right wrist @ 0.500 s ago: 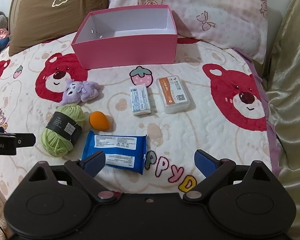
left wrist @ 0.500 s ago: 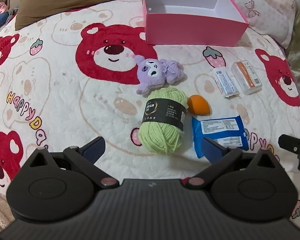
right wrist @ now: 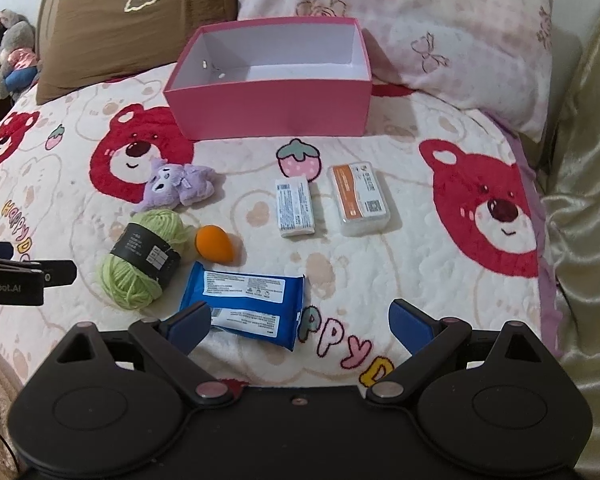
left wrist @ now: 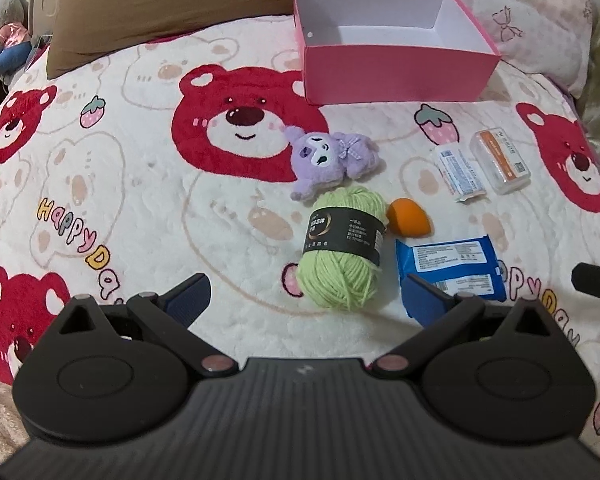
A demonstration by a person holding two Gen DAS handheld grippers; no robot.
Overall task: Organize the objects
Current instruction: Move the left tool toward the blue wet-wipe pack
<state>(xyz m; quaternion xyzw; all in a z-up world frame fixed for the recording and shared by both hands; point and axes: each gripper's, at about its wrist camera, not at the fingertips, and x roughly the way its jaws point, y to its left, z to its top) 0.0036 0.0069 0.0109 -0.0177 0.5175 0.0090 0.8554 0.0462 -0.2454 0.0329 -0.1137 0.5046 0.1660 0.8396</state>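
An empty pink box [left wrist: 396, 76] [right wrist: 268, 108] stands at the back of the bed. In front of it lie a purple plush toy [left wrist: 332, 160] [right wrist: 180, 186], a green yarn ball [left wrist: 340, 248] [right wrist: 142, 260], an orange sponge [left wrist: 406, 216] [right wrist: 214, 244], a blue wipes pack [left wrist: 452, 268] [right wrist: 244, 300], a white packet [left wrist: 460, 172] [right wrist: 296, 208] and a clear case with an orange label [left wrist: 500, 160] [right wrist: 360, 200]. My left gripper [left wrist: 306, 300] is open and empty, just short of the yarn. My right gripper [right wrist: 300, 326] is open and empty, just short of the wipes pack.
The bed has a bear-print blanket [left wrist: 120, 168]. A brown pillow [right wrist: 132, 20] and a pink pillow [right wrist: 440, 32] lie behind the box. Plush toys [left wrist: 4, 32] sit at the far left. A gold satin cover [right wrist: 580, 240] runs along the right side.
Both grippers have lifted and drawn back slightly, so the objects sit a little lower in each view. Nothing on the bed has moved.
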